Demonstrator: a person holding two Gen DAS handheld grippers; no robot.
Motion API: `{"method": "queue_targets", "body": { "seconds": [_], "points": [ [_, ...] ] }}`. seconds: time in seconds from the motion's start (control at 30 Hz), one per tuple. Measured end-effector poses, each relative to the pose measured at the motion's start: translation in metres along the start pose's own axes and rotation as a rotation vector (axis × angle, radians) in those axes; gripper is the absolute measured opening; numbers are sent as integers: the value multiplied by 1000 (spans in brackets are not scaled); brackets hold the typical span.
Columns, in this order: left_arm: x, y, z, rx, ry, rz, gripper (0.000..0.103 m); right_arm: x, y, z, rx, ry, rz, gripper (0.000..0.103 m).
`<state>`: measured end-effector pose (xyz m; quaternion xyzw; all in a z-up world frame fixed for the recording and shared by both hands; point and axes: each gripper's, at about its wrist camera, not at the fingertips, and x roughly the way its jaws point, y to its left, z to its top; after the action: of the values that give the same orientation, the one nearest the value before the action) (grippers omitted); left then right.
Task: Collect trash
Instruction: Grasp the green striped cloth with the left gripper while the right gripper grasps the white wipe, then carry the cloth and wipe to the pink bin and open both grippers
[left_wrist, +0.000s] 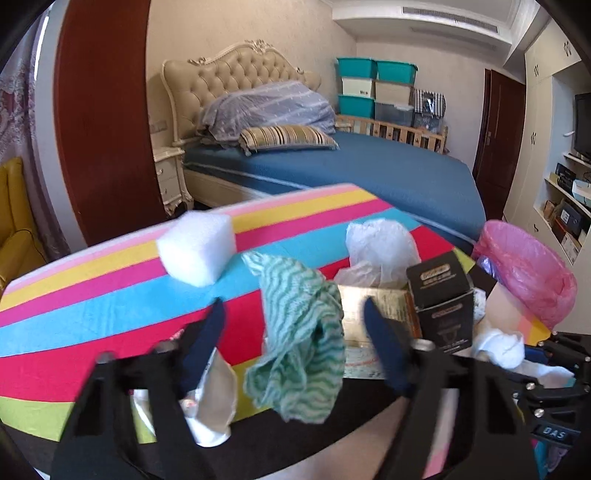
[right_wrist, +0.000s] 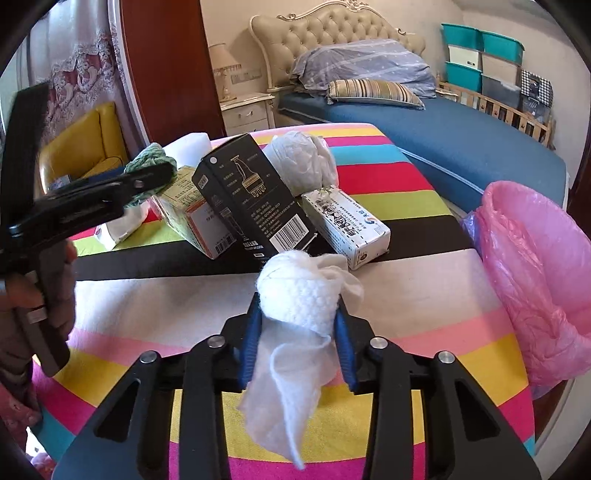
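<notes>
My left gripper (left_wrist: 295, 314) is open, its blue fingers on either side of a crumpled green wavy cloth (left_wrist: 299, 332) lying on the striped table (left_wrist: 110, 310); the jaws do not touch it. My right gripper (right_wrist: 299, 314) is shut on a crumpled white tissue (right_wrist: 299, 299) and holds it above the table, left of the bin lined with a pink bag (right_wrist: 535, 280). The bin also shows in the left wrist view (left_wrist: 528, 273). On the table lie a white foam block (left_wrist: 197, 251), a black box (right_wrist: 255, 199), a white carton (right_wrist: 347, 229) and a clear plastic bag (right_wrist: 303, 162).
A yellow-green carton (right_wrist: 192, 221) lies beside the black box. White wrapper scraps (left_wrist: 210, 402) lie at the table's near edge. A blue bed (left_wrist: 369, 173) stands behind the table, a yellow chair (right_wrist: 85, 147) to the left.
</notes>
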<state>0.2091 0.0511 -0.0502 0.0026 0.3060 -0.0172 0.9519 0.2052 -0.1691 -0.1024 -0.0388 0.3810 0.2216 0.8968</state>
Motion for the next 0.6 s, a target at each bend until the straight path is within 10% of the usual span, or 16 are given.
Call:
{"method": "queue_targets", "body": {
  "seconds": [0.13,0.6],
  "points": [
    [-10,-4,-8,20,-17,-15,30,-1,-2,1,12,-2,7,31],
    [-68,-22,-43,33,-108,-4,30,-9,0,-1,0,-30,-26,29]
  ]
}}
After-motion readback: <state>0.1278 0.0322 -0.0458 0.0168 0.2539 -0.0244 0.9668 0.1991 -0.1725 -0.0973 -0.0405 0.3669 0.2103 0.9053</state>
